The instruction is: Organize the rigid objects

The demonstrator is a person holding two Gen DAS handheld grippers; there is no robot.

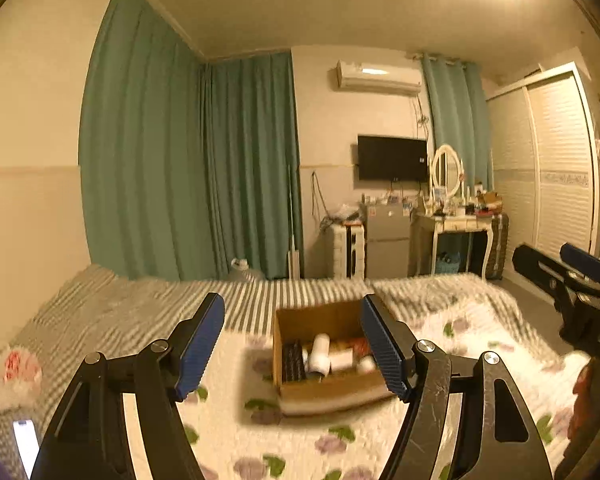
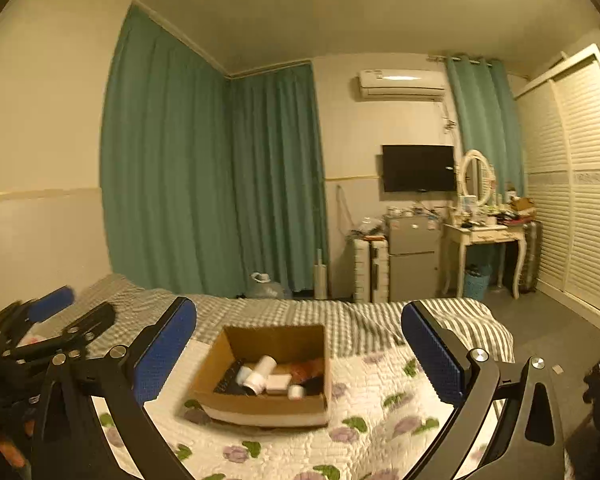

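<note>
A brown cardboard box (image 1: 296, 324) stands on the bed and holds several small things, among them white bottles (image 1: 320, 352) and a dark flat item (image 1: 292, 360). My left gripper (image 1: 294, 340) is open and empty, raised above the bed with the box between its blue pads. In the right wrist view the same box (image 2: 276, 340) lies ahead, with a white bottle (image 2: 260, 372) in it. My right gripper (image 2: 300, 354) is open and empty above the floral quilt (image 2: 380, 420). Each gripper shows at the edge of the other's view, the right one (image 1: 572, 276) and the left one (image 2: 60, 316).
The bed has a striped grey sheet (image 1: 148, 304). A plastic bag (image 1: 12, 376) and a lit phone (image 1: 26, 444) lie at its left. Beyond stand green curtains (image 1: 160, 160), a small fridge (image 2: 412, 256), a dressing table (image 2: 484, 236) and a white wardrobe (image 2: 580, 200).
</note>
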